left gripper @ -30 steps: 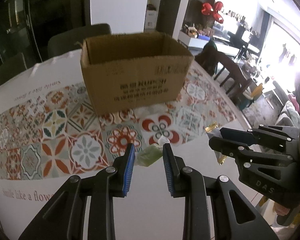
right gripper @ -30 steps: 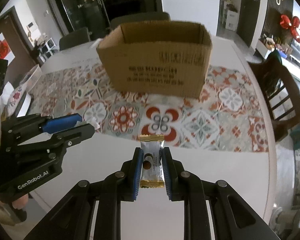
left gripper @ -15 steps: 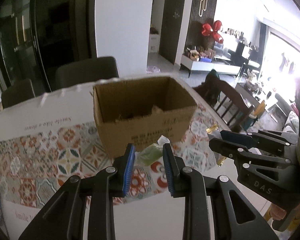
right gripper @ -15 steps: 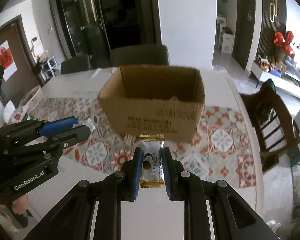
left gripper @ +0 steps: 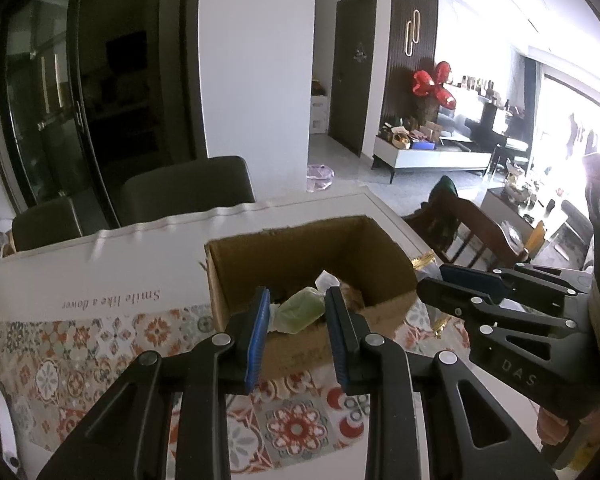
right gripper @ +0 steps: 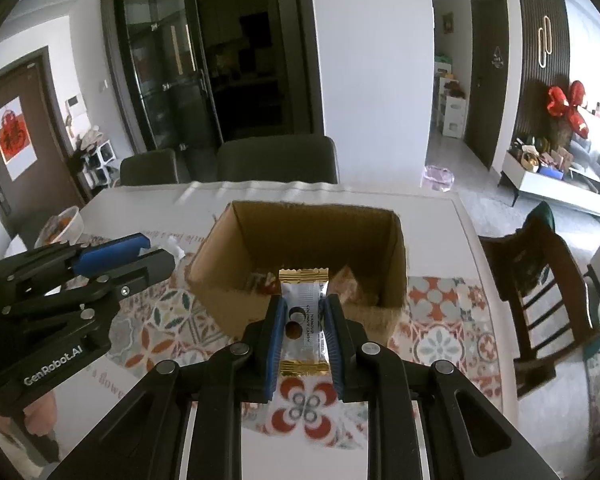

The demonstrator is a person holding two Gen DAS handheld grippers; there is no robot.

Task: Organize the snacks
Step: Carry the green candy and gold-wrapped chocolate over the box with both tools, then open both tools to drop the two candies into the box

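An open cardboard box (left gripper: 380,248) stands on the patterned tablecloth, with several snacks inside; it also shows in the right wrist view (right gripper: 316,220). My left gripper (left gripper: 298,308) is shut on a green wrapped snack (left gripper: 302,310) and holds it over the box's near edge. My right gripper (right gripper: 304,314) is shut on a white snack packet with gold ends (right gripper: 304,320), held above the box's near wall. The right gripper also shows in the left wrist view (left gripper: 460,284), to the right of the box.
The tiled-pattern cloth (right gripper: 440,320) covers the white table (right gripper: 440,208). Dark chairs (right gripper: 276,160) stand behind the table and a wooden chair (right gripper: 540,272) at its right. A bowl (right gripper: 60,220) sits at the far left. The left gripper (right gripper: 112,260) shows left of the box.
Both grippers have risen and moved forward with their snacks, from in front of the box to over its near edge. The box's inside has come into view.
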